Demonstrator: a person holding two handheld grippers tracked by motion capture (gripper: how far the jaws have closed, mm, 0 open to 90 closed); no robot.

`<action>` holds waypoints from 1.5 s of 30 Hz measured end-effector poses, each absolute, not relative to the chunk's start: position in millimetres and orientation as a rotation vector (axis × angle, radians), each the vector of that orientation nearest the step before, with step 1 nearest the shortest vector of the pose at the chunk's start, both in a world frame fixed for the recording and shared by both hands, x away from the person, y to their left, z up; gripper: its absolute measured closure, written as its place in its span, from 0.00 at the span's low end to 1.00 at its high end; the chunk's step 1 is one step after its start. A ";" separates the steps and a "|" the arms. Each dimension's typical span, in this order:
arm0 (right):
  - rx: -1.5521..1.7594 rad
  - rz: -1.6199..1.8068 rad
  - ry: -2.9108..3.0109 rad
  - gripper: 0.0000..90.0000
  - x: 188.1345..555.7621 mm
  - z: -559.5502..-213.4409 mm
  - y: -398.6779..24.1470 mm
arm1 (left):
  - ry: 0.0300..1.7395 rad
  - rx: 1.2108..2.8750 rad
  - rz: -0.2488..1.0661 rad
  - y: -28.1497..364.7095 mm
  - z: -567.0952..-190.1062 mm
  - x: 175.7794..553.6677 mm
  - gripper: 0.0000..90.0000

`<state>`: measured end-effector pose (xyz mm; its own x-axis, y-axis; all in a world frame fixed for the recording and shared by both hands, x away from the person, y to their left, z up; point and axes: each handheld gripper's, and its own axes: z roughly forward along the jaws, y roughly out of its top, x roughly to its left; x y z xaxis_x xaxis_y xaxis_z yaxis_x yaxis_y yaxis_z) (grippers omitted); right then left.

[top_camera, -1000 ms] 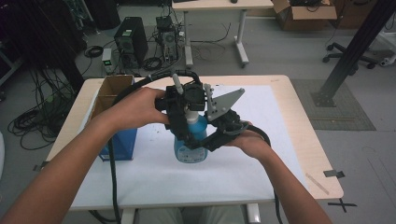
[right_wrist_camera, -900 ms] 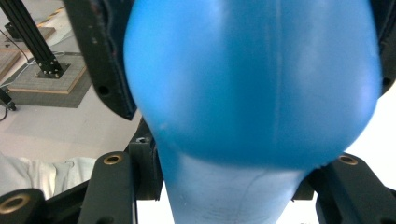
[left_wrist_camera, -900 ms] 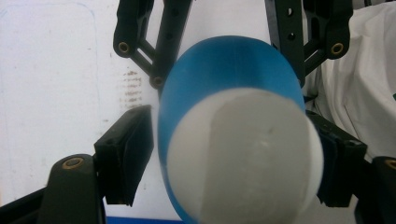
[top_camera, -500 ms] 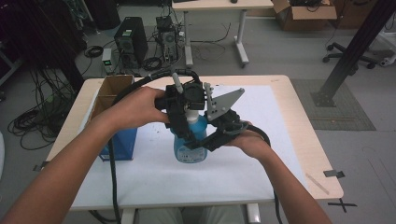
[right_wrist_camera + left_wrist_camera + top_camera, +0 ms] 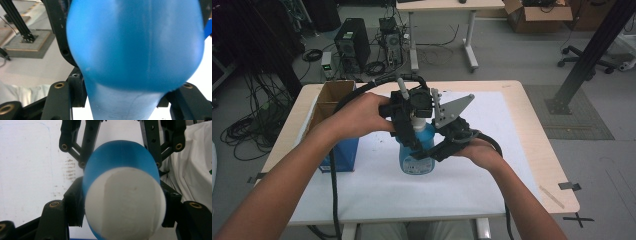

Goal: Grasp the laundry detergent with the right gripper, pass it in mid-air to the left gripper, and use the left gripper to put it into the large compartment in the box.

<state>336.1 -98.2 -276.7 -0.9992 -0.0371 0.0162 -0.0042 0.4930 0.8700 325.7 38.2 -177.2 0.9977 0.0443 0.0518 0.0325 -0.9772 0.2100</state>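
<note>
High view: fixed above the near side, facing forward and down over the table (image 5: 532, 150). Both gripper views: pressed very close against the blue bottle (image 5: 417, 150), left one looking down on its white cap (image 5: 125, 202); bottle shared by all three

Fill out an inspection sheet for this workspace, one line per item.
Surface: white sheet on a wooden table.
Job's things: blue bottle upright, white cap.
Clutter: open cardboard box and blue box at left.
Grippers: left gripper clamps the bottle's top; right gripper grips its body, jaws just eased.
Cables: black cable trails off the near edge.
Surroundings: computer tower, floor cables, second table.
</note>
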 end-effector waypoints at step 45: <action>-0.528 -0.896 -3.206 0.07 351.7 -233.1 -237.9 | 1.309 2.590 0.446 126.5 -62.1 383.6 0.42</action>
